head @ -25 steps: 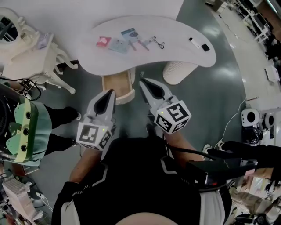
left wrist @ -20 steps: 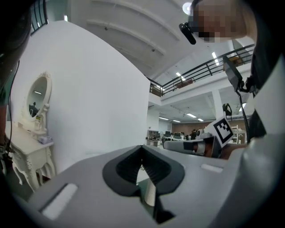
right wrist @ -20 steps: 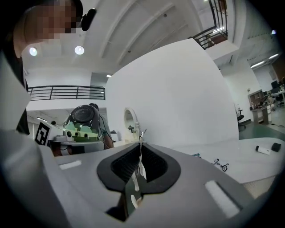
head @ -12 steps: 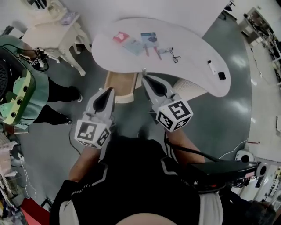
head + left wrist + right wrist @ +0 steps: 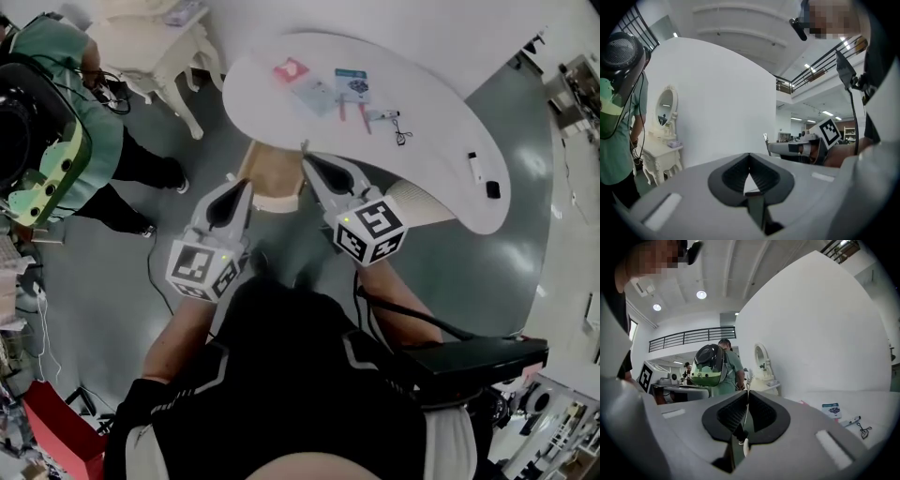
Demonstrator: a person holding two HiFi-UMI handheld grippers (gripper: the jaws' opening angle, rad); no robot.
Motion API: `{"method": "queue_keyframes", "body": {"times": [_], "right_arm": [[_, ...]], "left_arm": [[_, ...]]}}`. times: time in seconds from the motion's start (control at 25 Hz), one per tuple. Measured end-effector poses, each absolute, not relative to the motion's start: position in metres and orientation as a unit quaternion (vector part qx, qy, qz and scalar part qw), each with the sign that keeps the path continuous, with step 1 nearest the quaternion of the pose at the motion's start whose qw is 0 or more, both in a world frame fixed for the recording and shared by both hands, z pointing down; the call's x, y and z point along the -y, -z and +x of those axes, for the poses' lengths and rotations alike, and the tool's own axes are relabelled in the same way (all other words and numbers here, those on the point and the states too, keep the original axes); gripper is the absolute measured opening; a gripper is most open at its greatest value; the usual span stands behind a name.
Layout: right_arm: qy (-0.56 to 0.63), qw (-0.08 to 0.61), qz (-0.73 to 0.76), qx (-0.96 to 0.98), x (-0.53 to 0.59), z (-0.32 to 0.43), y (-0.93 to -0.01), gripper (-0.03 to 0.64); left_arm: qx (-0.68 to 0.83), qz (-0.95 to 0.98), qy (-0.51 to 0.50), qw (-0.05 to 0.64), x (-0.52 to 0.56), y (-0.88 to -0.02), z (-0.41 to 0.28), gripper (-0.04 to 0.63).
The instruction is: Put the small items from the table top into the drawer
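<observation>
While small items (image 5: 352,84) lie on the bench (image 5: 441,122) at twelve o'clock, the left gripper (image 5: 242,186) and right gripper (image 5: 309,165) hover with fingers clenched, empty.

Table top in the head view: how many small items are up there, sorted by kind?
Flat packets: 3 (red, pale, blue)
Slim pink sticks: 2
White pen-like sticks: 2
Black wire tool: 1
Small black block: 1
Total: 9, all too small to name more exactly.
</observation>
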State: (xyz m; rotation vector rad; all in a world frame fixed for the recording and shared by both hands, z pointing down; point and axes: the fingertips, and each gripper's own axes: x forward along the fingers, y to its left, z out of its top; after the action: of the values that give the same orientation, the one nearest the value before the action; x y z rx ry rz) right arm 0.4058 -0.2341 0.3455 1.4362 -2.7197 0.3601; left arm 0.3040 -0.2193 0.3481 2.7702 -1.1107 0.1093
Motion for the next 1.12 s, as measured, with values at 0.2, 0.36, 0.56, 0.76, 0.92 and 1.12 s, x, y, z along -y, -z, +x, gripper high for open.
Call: {"method": "queue_keyframes", "body": {"times": [0.2, 0.36, 0.56, 0.76, 0.92, 1.12], "right_arm": [[-0.120, 0.051, 0.439, 0.889, 0.267, 0.390, -0.366, 0.017], [-0.112, 0.081, 0.424, 0.895, 0.278, 0.365, -0.376, 0.017], [-0.112, 0.114, 0.426, 0.891, 0.284, 0.341, -0.400, 0.017], [-0.115, 0.145, 0.445, 0.876, 0.310, 0.340, -0.443, 0.017], [-0.137, 0.172, 0.447, 0.867, 0.318, 0.337, -0.472, 0.017], [-0.142, 0.220, 0.431, 0.863, 0.329, 0.339, -0.514, 0.017]], "left_arm": [[0.404, 0.909, -0.048, 0.089, 0.257, -0.374, 0.283, 0.000], [0.393, 0.914, -0.051, 0.088, 0.269, -0.373, 0.261, 0.000], [0.390, 0.914, -0.062, 0.094, 0.280, -0.387, 0.232, 0.000], [0.372, 0.919, -0.072, 0.110, 0.305, -0.420, 0.227, 0.000], [0.362, 0.919, -0.081, 0.135, 0.317, -0.443, 0.225, 0.000], [0.354, 0.914, -0.085, 0.178, 0.325, -0.471, 0.231, 0.000]]}}
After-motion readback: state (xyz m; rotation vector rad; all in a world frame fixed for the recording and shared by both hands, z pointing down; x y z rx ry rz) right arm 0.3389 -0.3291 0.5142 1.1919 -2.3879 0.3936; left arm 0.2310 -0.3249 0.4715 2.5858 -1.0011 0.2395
